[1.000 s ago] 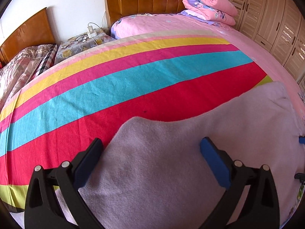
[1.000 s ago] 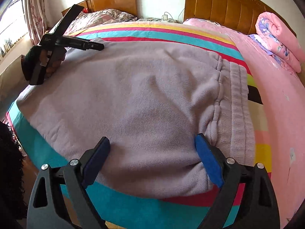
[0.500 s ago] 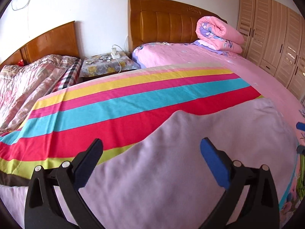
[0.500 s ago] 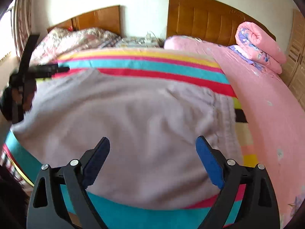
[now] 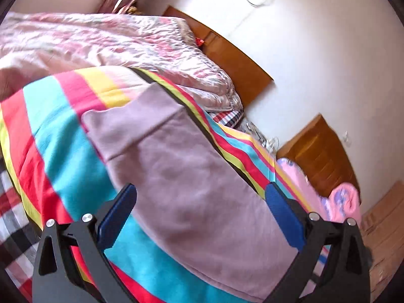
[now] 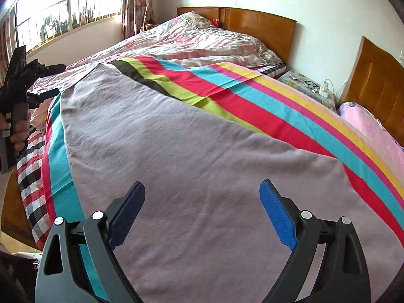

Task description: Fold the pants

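The mauve knit pants (image 6: 192, 156) lie flat on the striped bedsheet (image 6: 252, 101), legs running toward the far left. In the left wrist view the pants (image 5: 181, 166) stretch away to a cuffed leg end. My left gripper (image 5: 200, 198) is open and empty above the pants; it also shows at the left edge of the right wrist view (image 6: 43, 95), held in a hand. My right gripper (image 6: 202, 193) is open and empty just above the broad part of the pants.
A second bed with a floral quilt (image 6: 192, 40) lies beyond. A nightstand (image 6: 308, 85) with glasses and a charger stands between wooden headboards (image 6: 262, 27). A rolled pink quilt (image 5: 346, 199) lies on pink bedding. A window (image 6: 63, 7) is at the far left.
Both grippers have swung left toward the leg end of the pants. The left gripper has tilted and now looks along the legs. Both stay open.
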Demonstrator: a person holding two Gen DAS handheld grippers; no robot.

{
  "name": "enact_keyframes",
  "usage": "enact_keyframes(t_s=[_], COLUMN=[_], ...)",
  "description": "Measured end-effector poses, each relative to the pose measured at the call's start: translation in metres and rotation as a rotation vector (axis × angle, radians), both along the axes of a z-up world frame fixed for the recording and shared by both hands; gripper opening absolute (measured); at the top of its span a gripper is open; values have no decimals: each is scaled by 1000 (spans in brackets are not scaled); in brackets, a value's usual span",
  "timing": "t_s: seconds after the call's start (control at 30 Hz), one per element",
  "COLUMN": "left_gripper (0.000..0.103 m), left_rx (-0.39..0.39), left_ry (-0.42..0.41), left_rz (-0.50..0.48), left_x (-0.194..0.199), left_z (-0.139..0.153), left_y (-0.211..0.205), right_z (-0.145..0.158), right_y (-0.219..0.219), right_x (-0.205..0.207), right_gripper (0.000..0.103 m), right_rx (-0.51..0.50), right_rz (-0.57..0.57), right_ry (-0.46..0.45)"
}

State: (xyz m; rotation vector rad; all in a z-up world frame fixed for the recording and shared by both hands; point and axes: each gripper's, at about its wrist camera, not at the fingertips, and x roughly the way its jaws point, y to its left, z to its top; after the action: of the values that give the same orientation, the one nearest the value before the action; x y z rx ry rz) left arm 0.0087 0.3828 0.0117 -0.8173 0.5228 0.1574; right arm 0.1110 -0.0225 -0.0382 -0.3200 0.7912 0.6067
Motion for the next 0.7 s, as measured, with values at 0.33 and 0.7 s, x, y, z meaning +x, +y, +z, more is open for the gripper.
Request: enact_keyframes(t_s=[0.33, 0.7], left_gripper=[67, 14], left_rx=[-201, 274], left_ry=[56, 32], left_rz=[1, 88], left_x=[23, 26], left_z=[-43, 44], left_y=[54, -20], right_z=[-20, -8], right_y=[-24, -59], right_x=[23, 27], right_gripper=[89, 89], right_rx=[88, 292], right_rz=[-94, -189], right_ry=[115, 64])
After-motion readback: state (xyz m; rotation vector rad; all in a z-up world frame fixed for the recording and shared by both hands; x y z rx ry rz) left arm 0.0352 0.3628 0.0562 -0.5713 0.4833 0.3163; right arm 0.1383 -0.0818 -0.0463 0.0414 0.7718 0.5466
